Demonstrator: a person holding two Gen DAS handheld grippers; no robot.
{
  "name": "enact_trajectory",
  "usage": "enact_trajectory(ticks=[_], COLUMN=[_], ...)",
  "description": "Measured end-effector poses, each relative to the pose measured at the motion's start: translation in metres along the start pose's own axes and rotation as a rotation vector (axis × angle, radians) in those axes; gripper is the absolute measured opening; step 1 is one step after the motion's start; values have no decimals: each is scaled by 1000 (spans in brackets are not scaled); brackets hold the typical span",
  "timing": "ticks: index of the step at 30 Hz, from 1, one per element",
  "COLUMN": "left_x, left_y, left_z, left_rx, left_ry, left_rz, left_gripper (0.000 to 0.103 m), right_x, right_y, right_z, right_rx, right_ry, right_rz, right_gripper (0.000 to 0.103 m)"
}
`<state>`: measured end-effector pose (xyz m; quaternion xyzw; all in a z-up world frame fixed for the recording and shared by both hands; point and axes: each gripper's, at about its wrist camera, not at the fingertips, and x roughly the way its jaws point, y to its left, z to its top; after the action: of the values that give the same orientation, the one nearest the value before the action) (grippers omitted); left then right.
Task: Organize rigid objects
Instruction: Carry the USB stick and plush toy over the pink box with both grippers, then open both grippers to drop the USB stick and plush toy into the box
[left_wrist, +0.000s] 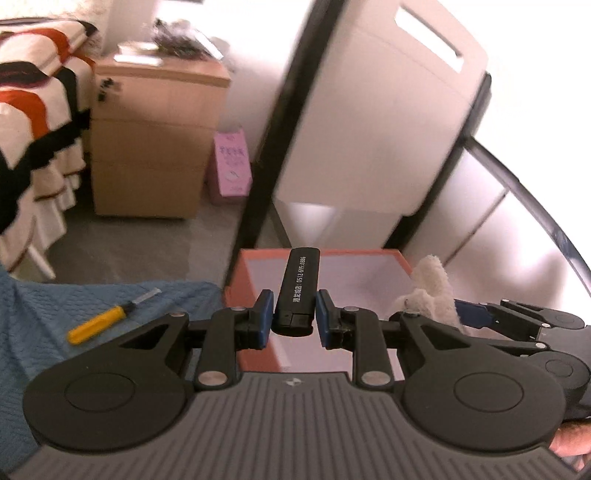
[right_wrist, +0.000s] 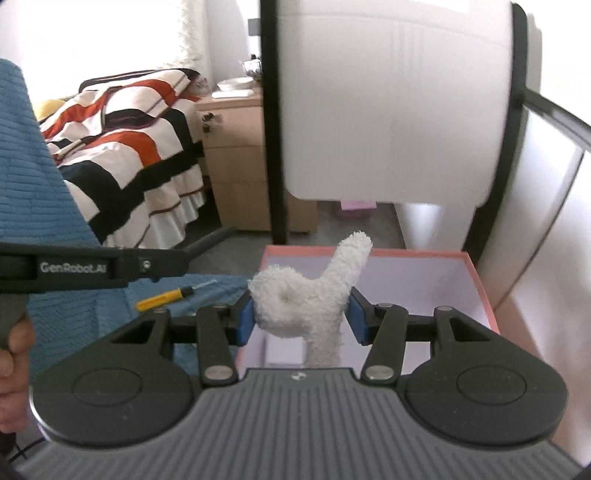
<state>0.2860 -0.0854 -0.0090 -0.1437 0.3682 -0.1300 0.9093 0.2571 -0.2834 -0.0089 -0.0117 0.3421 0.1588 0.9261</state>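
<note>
The left gripper (left_wrist: 294, 318) is clamped on a slim black plastic stick with white print (left_wrist: 297, 293), its long axis pointing forward over the open pink cardboard box (left_wrist: 369, 275) directly below. The right gripper (right_wrist: 301, 317), beside it, pinches a fluffy white plush toy (right_wrist: 310, 295) over that box.

Between the blue-padded fingers (left_wrist: 265, 317) of the black left gripper (left_wrist: 294, 317) sits a black oblong plastic lighter (left_wrist: 297, 291) with white lettering. The black right gripper (right_wrist: 301, 315), pads also blue, clasps a fluffy white towelling toy (right_wrist: 314, 295). Ahead of both fingertips lies a salmon-pink cardboard box (left_wrist: 243, 273) with a pale lilac-white inside. Left of the fingers, a yellow-handled screwdriver (left_wrist: 99, 323) rests on quilted blue cloth (left_wrist: 48, 306). Farther off, a cream bedspread (right_wrist: 122, 147) carries orange and black stripes.
</note>
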Motion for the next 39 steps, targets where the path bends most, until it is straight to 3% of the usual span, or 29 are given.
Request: enact_trajectory(ticks=[6,9,13,24,31,33,39], left_x=[41,60,82,110,105,100,73], left_y=[-16,-20,-27,-27,-24,-26,-30], left_z=[-5,-16,-29,-53,-48,-47,-35], left_rx=[16,11,18,6,-7,-1,22], left_ry=[93,165,237,350,322,312,245], left_rz=[-20,-62,-62,-54,-15,-24,-45], left_gripper=[29,29,29,29,35,41,41], right_x=[10,22,37,60,62,60,50], right_y=[-21,-31,-42,-64,-67,-67,-65], right_z=[-14,-24,-39,-70,-72,-72,-62], right_rx=[19,48,72,133,174,179,200], right_ry=[60,129,214,345,351,348,305], right_rz=[-38,-45,-42,-18,-29,-23,-20], right_gripper=[53,53,53,54,56,56,56])
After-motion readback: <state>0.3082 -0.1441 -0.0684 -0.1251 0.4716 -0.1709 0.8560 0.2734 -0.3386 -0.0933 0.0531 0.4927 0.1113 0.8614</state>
